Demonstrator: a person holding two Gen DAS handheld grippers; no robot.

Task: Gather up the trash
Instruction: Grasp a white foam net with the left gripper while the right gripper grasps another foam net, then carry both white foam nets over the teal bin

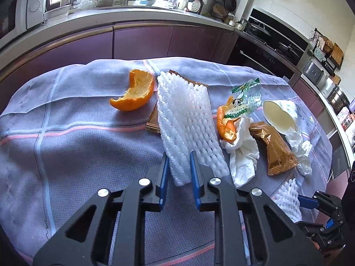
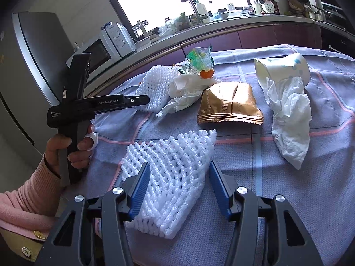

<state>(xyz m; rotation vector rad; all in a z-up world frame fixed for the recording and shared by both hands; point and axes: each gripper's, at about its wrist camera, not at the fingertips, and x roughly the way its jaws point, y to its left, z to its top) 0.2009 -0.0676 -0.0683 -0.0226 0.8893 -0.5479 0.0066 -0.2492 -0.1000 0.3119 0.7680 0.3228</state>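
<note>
A long white foam net (image 1: 188, 115) lies on the blue-grey tablecloth (image 1: 77, 144). My left gripper (image 1: 179, 155) is shut on its near end, the blue pads pinching the foam. A second foam net (image 2: 175, 177) lies between the fingers of my right gripper (image 2: 179, 168), which stands open around it. Other trash on the cloth: a large orange peel (image 1: 135, 93), a small peel (image 1: 226, 126), a green wrapper (image 1: 244, 99), a tipped paper cup (image 2: 286, 66), a gold wrapper (image 2: 228, 104) and two crumpled tissues (image 2: 290, 119) (image 2: 186, 88).
A brown wrapper (image 1: 153, 122) lies partly hidden under the long net. A hand in a pink sleeve (image 2: 73, 148) holds the left gripper at the table's left. Behind the table runs a kitchen counter (image 1: 133, 15) with a microwave (image 2: 106, 46), and a stove (image 1: 266, 35) stands at the right.
</note>
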